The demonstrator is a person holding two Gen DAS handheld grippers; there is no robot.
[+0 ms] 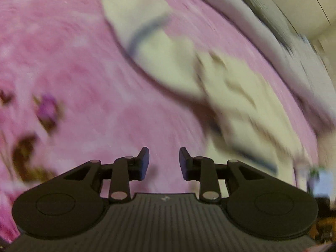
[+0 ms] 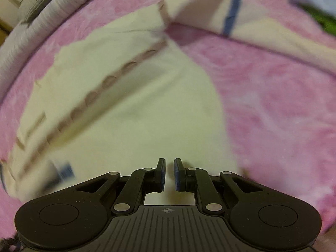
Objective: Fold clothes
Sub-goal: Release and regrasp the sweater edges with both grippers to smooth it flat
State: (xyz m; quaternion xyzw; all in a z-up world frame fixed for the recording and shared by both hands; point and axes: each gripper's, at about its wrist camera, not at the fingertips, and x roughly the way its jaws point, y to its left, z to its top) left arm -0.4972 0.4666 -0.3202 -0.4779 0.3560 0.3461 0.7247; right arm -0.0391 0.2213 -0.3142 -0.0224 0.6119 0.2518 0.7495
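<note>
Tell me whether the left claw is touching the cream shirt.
Apart. The left wrist view shows the left claw open over bare pink bedspread, with the cream shirt lying ahead and to its right.

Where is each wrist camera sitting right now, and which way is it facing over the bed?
Left wrist: behind the open left gripper, looking down along its fingers at the pink patterned bedspread; the cream button-up shirt with blue bands lies ahead to the right.
Right wrist: behind the narrowly open right gripper, hovering over the shirt, its sleeve stretched beyond.
Shared: shirt, bedspread. No hands visible; both views motion-blurred.
</note>
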